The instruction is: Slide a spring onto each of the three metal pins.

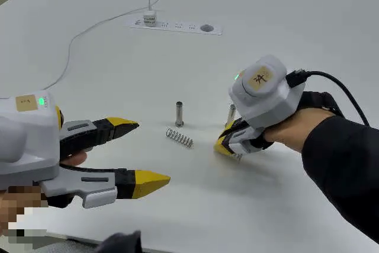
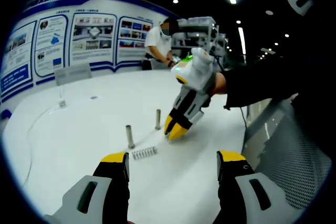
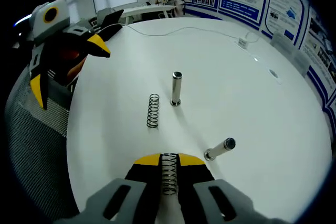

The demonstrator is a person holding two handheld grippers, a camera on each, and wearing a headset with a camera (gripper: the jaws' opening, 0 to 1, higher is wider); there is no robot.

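Two metal pins stand on the white workbench [image 1: 284, 4]. The right gripper [image 3: 168, 160] has its yellow-tipped jaws clamped on a small spring [image 3: 168, 174], which runs lengthwise between them; the tips are down at the bench top. The nearer pin [image 3: 220, 149] is just ahead and to the right of those jaws, close to them but apart. The farther pin [image 3: 176, 88] stands upright further ahead of them. A loose spring [image 3: 153, 110] lies flat just to the left of this pin, not touching it. The left gripper [image 1: 153, 151] is held off the bench with its jaws wide apart and nothing between them. The loose spring and both pins lie ahead of its tips, between the two grippers. Well beyond both grippers a power strip [image 1: 174, 26] lies flat, with a white plug [image 1: 150, 18] in it and a cable [image 1: 89, 31] trailing away.
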